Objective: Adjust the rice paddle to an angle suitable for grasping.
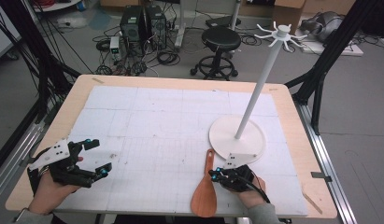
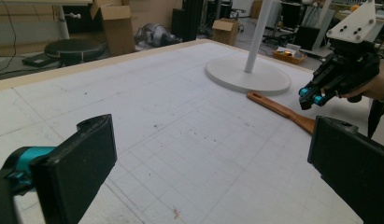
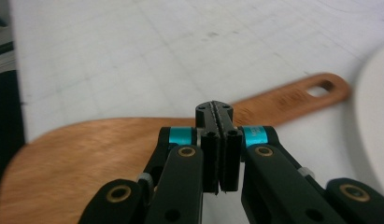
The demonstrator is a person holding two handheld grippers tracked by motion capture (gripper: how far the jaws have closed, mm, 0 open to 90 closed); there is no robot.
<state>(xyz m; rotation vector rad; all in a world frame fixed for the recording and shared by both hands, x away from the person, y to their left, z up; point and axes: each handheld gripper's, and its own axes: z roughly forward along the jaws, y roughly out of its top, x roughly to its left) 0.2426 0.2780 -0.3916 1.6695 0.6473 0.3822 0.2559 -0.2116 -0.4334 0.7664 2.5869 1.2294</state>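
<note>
I am hovering my right gripper [image 1: 216,173] with its jaws pressed together and empty, just beside the wooden spatula [image 1: 206,189], which is lying flat on the mat [image 1: 147,121] near the base of the white hook stand [image 1: 237,138]. My left gripper [image 1: 97,157] is waiting wide apart, well off to the side. Nothing is lifted yet, so I am judging the pickup and any hanging as still ahead.

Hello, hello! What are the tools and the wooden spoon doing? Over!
Left tool open, empty. Right tool shut, empty, beside spoon. Spoon flat on table, by stand. Nothing in the way.
</note>
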